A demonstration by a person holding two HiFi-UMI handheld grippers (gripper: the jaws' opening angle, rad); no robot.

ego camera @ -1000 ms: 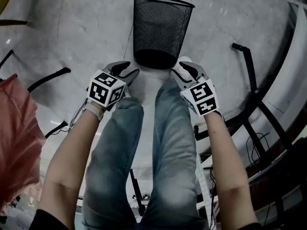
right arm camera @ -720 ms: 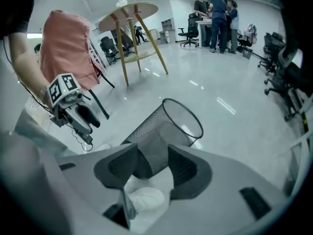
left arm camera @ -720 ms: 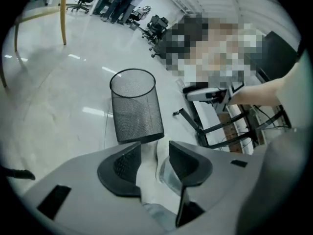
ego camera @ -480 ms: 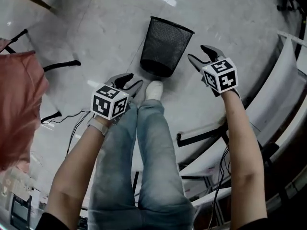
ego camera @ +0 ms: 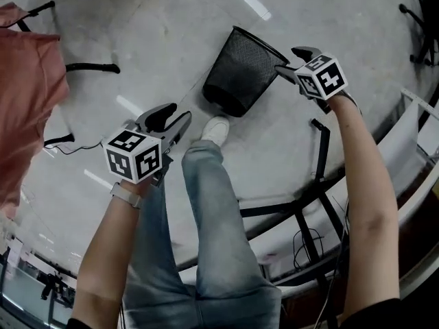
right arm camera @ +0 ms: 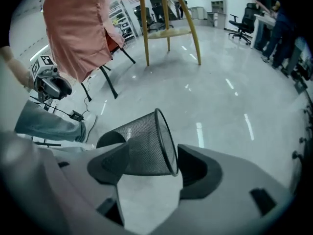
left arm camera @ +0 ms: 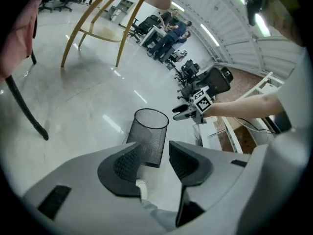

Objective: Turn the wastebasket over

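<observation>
The black mesh wastebasket (ego camera: 240, 70) stands upright on the pale floor, mouth up, just beyond the person's white shoe (ego camera: 218, 127). My right gripper (ego camera: 293, 60) hovers at the right side of its rim, pointing steeply down. Its jaws have just been opening and hold nothing. In the right gripper view the wastebasket (right arm camera: 142, 146) and its rim show in the gap past the tips of the right gripper (right arm camera: 154, 168). My left gripper (ego camera: 171, 118) is raised left of the shoe, open and empty, well short of the wastebasket (left arm camera: 146, 136).
A chair draped in pink cloth (ego camera: 27, 81) stands at the left, with black legs and a cable on the floor. A black table frame (ego camera: 322, 184) and a white rail lie at the right. Wooden table legs (right arm camera: 166, 18) and office chairs stand further off.
My right gripper has swung from the basket's foot out to the right side of its rim and opened wider. My left gripper has lifted away toward the left. The basket has stayed upright.
</observation>
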